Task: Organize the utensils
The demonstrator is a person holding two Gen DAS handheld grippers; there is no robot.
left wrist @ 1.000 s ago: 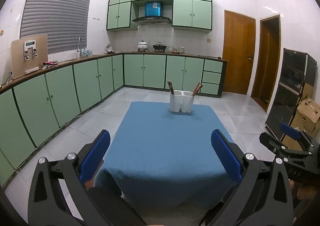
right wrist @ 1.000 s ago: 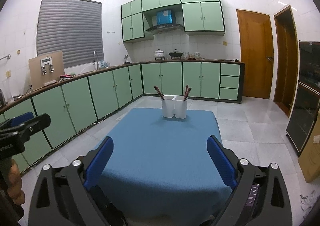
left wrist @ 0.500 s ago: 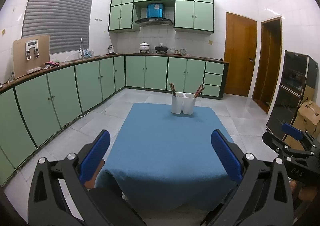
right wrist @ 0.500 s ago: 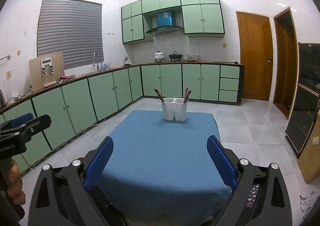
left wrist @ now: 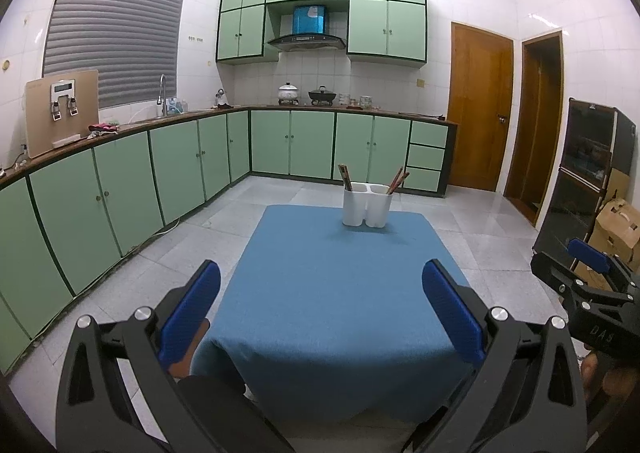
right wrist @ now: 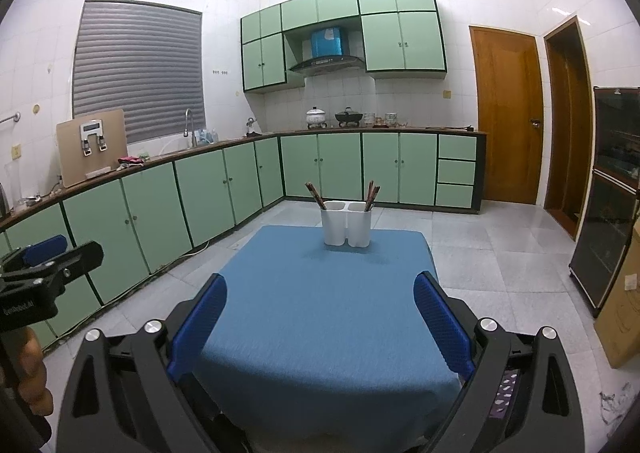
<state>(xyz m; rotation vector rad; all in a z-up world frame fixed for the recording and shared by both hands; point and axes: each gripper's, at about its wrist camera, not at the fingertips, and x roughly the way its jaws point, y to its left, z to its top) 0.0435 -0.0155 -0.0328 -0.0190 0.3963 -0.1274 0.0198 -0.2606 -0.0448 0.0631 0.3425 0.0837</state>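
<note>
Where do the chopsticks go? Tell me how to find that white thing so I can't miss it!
Look for the table with the blue cloth in the middle of the green kitchen. At its far end stands a white holder with two cups joined side by side. It is the only thing on the cloth, and brown chopsticks poke out of both cups.

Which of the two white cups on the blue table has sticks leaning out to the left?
The left compartment of the white holder: its chopsticks tilt leftward, while the chopsticks in the right compartment lean rightward. Both grippers are open, far short of it.
</note>
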